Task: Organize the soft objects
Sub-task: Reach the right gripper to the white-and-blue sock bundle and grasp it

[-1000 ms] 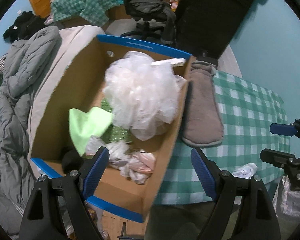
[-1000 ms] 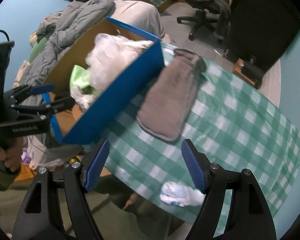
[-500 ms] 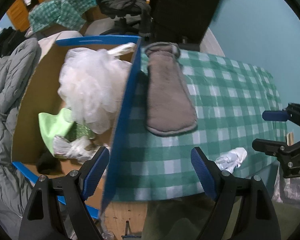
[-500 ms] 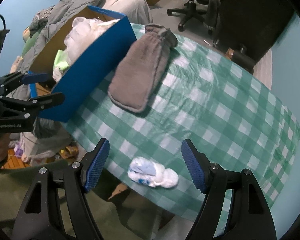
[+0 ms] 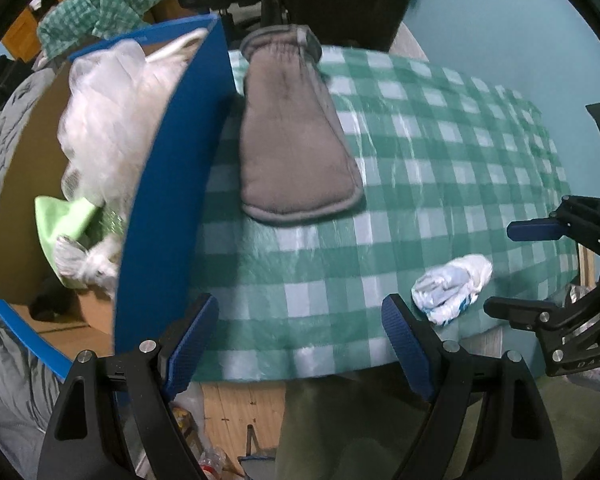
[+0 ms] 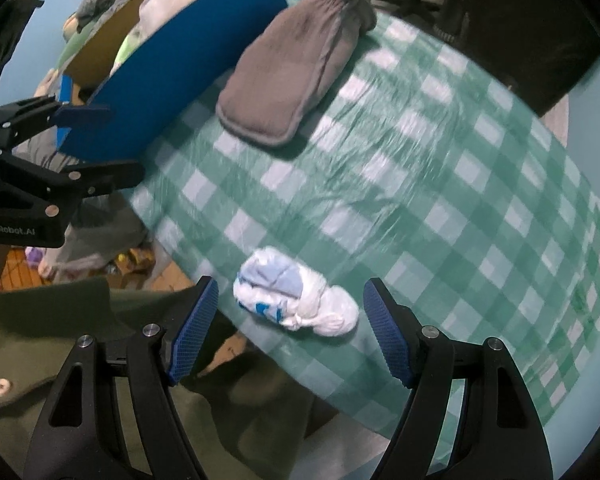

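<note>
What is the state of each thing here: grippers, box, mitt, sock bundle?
Left gripper: open, empty.
Right gripper: open, above the sock bundle, not touching it.
Box: open-topped, holding soft items.
Mitt: lying flat on the tablecloth, beside the box.
Sock bundle: balled up, near the table's edge.

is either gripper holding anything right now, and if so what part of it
Nothing is held. The left gripper and right gripper both stand open and empty; the white sock bundle lies on the tablecloth below the right one, untouched.
</note>
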